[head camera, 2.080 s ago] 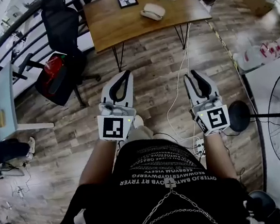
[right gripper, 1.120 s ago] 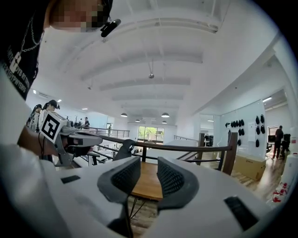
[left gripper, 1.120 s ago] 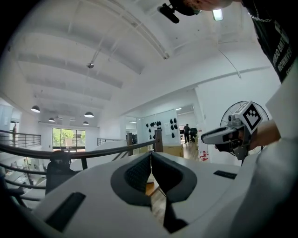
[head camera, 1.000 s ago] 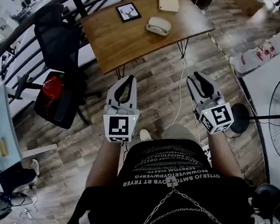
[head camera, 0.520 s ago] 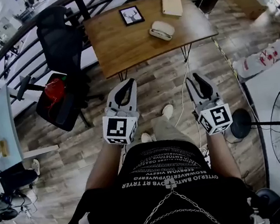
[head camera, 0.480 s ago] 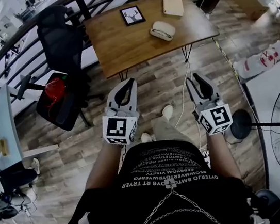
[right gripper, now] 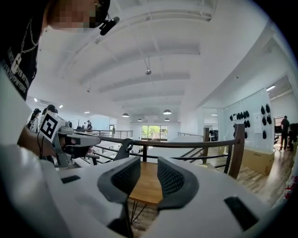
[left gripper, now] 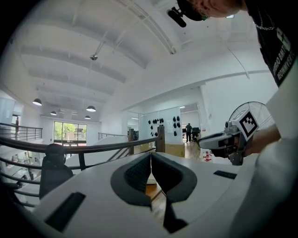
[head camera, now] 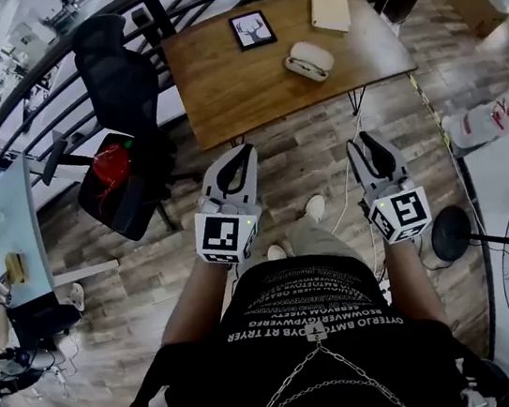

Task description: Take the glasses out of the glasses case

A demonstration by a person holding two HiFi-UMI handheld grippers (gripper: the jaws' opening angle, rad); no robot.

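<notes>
Head view: the smooth, rounded white glasses case (head camera: 309, 60) is lying on the wooden table (head camera: 219, 89), near a black-framed picture (head camera: 252, 29) and a flat tan pad (head camera: 330, 9). It is well ahead of the left gripper (head camera: 243, 152) and the right gripper (head camera: 364, 139), which the person is holding over the plank floor (head camera: 292, 135). Left gripper view: this is settling what the head view leaves unclear, as the ribbed dark pads are meeting at their tips with nothing between them. Right gripper view: the ribbed pads are standing apart and empty, framing a strip of the table under a dark metal railing (right gripper: 186, 143).
</notes>
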